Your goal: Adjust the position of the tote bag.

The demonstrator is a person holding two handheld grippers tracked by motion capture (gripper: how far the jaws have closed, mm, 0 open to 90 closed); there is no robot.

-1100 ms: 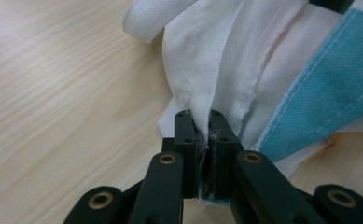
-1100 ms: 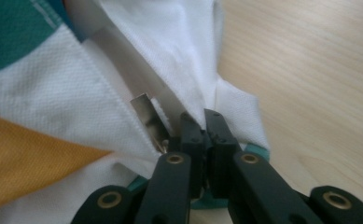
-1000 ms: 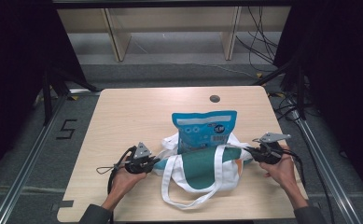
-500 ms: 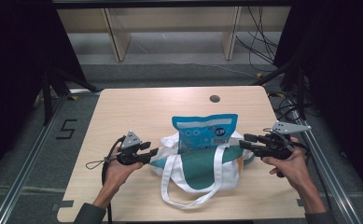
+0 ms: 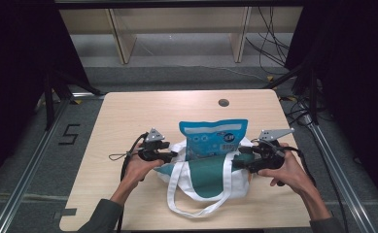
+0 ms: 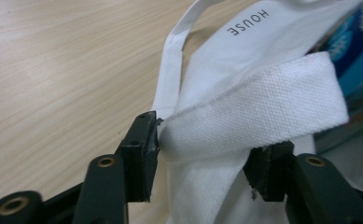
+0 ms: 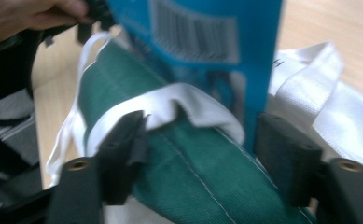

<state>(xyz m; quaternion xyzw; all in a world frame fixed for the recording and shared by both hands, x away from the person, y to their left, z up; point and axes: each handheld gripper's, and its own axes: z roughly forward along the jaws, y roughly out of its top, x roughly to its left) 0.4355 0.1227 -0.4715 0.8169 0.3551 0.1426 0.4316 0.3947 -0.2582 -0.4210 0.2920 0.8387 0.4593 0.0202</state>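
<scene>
Your left gripper (image 5: 173, 155) sits left of centre, held low and near level, jaws pointing right toward your other hand. Its jaws have just been opening; they stand apart with white fabric between them, touching the left pad (image 6: 142, 149). Your right gripper (image 5: 239, 162) mirrors it, jaws pointing left, also just been opening, wide now with cloth loose between them. Both forearms come in from the bottom edge, hands wrapped around the grips.

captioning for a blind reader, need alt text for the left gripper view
A white bag strap lies bunched between the open left gripper, over a white tote bag printed "HOUSE" on a wooden table.
</scene>
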